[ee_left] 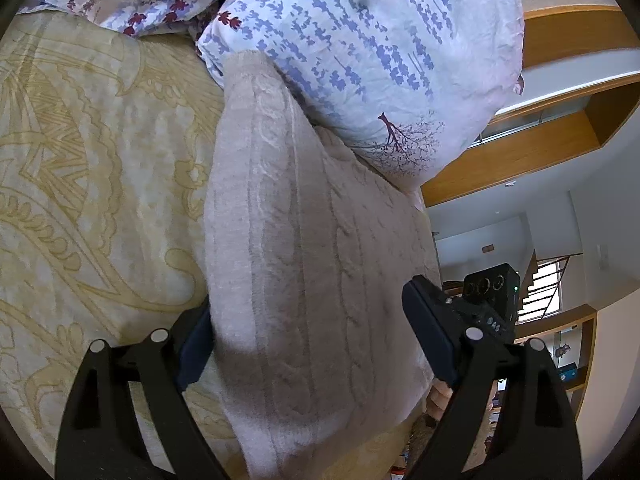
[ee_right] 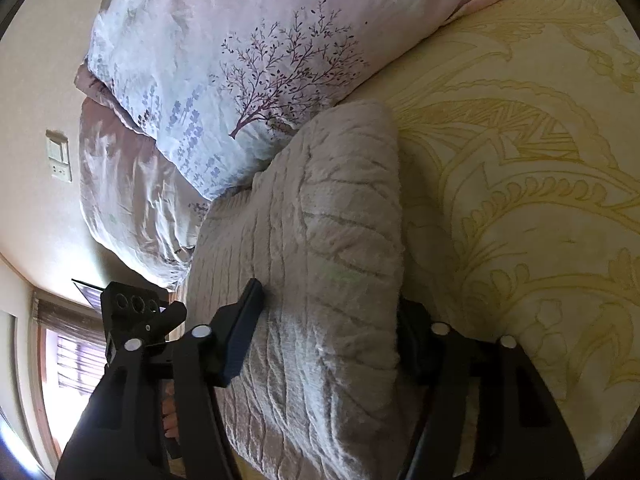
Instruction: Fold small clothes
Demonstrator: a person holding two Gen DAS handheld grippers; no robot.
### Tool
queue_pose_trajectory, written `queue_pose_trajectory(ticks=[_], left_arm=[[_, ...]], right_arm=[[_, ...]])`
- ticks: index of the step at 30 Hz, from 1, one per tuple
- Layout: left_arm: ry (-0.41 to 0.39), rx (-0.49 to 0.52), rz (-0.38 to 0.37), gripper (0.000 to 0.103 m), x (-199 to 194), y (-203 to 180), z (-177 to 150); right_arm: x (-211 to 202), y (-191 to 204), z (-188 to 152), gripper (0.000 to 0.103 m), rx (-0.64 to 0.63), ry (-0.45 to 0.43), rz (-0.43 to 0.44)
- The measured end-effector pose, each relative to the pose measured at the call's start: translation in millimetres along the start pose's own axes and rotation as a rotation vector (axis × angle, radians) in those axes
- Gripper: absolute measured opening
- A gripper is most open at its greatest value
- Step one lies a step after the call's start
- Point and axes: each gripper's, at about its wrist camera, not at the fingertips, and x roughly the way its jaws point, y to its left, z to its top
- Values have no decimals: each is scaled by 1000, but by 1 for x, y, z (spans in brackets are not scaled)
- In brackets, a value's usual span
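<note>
A beige cable-knit sweater [ee_left: 304, 240] lies folded in a thick bundle on the bed. My left gripper [ee_left: 316, 340] has its jaws wide apart, one finger on each side of the bundle, clamping its near end. In the right wrist view the same sweater [ee_right: 332, 248] sits between the fingers of my right gripper [ee_right: 328, 336], which clamps its other end the same way. Each gripper's camera housing shows in the other's view, the right gripper's [ee_left: 492, 284] and the left gripper's [ee_right: 132, 304], close beside the sweater.
The bed has a cream and yellow patterned cover [ee_left: 80, 184]. A pillow with purple flower print [ee_left: 360, 48] lies against the sweater's far end, with a second pillow [ee_right: 132, 200] under it. Wooden shelving [ee_left: 560, 132] and a stair rail [ee_left: 544, 280] stand beyond the bed edge.
</note>
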Motion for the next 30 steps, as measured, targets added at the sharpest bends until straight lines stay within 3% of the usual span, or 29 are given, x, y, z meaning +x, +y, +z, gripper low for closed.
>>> queue_pose_trajectory(ticks=[3, 6, 9, 18, 27, 30], left_arm=[[8, -23, -13, 64, 5, 1, -1], [-1, -30, -35, 49, 0, 5, -3], [-14, -33, -63, 42, -8, 5, -4], [-47, 20, -79, 40, -56, 5, -19], [-190, 39, -27, 40, -144, 33, -14], [-218, -2, 1, 42, -161, 57, -7]], right_arm=[[-1, 0, -4, 35, -2, -6, 24], [-5, 5, -8, 33, -26, -29, 19], [-9, 13, -12, 31, -39, -47, 20], [-6, 54, -36, 30, -108, -31, 76], [46, 132, -44, 30, -279, -23, 128], [74, 142, -45, 30, -300, -19, 123]])
